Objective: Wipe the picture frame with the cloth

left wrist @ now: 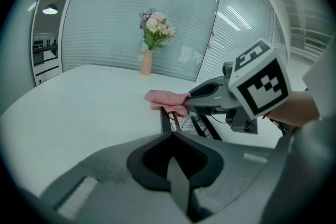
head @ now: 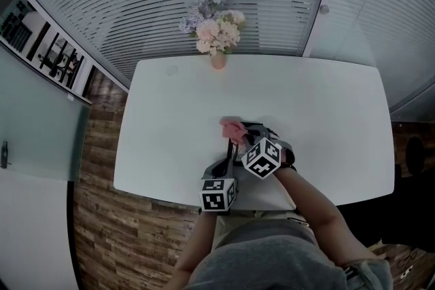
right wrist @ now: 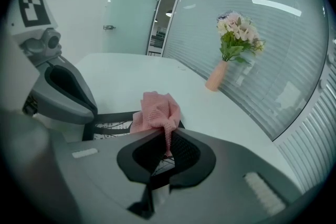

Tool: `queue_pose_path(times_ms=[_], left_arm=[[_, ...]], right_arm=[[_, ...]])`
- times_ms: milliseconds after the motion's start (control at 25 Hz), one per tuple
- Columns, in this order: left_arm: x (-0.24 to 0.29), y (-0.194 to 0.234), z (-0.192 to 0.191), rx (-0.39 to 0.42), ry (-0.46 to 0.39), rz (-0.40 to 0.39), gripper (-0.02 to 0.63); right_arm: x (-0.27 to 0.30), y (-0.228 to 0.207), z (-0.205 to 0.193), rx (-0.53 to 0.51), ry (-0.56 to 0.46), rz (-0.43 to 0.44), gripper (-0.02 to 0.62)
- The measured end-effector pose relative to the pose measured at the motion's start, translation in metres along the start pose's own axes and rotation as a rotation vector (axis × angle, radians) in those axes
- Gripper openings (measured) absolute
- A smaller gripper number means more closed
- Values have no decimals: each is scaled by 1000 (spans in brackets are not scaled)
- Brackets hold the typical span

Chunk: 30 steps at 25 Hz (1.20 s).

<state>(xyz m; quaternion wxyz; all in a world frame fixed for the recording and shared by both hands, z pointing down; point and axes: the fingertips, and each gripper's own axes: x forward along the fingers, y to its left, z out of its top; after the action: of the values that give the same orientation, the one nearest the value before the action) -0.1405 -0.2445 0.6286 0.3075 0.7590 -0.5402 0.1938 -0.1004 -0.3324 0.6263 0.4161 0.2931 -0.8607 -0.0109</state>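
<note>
**A:** so where's the pink cloth (right wrist: 156,110) right now?

**B:** it's pinched in the right gripper (right wrist: 167,152). The jaws are closed on one tail of it and the rest is bunched up just past the tips. The bunch sits on top of the picture frame (right wrist: 113,117), lower middle of the head view, near the front edge of the white table (head: 170,119).

**A:** and the left gripper (left wrist: 173,162)?

**B:** jaws pulled together with a thin grey edge between them. Looks like it's clamped on the frame's near edge, though its own view is edge-on, so I wouldn't swear to it (dark border, scribbly pattern inside, if you're wondering).

**A:** anything else on there?

**B:** a vase of flowers (head: 217,37) at the table's far edge, upper middle, well apart from both grippers.
</note>
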Motion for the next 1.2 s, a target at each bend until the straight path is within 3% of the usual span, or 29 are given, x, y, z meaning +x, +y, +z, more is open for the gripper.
queue_pose_path(times_ms=[440, 880, 1200], left_arm=[[1, 1, 1, 3, -2, 5, 2], [1, 1, 1, 9, -12, 23, 2], [0, 1, 1, 10, -9, 24, 2]], right_arm=[[-6, -5, 7, 0, -30, -21, 17], [-67, -1, 31, 27, -175, -42, 17], [-103, 11, 34, 25, -214, -36, 17]])
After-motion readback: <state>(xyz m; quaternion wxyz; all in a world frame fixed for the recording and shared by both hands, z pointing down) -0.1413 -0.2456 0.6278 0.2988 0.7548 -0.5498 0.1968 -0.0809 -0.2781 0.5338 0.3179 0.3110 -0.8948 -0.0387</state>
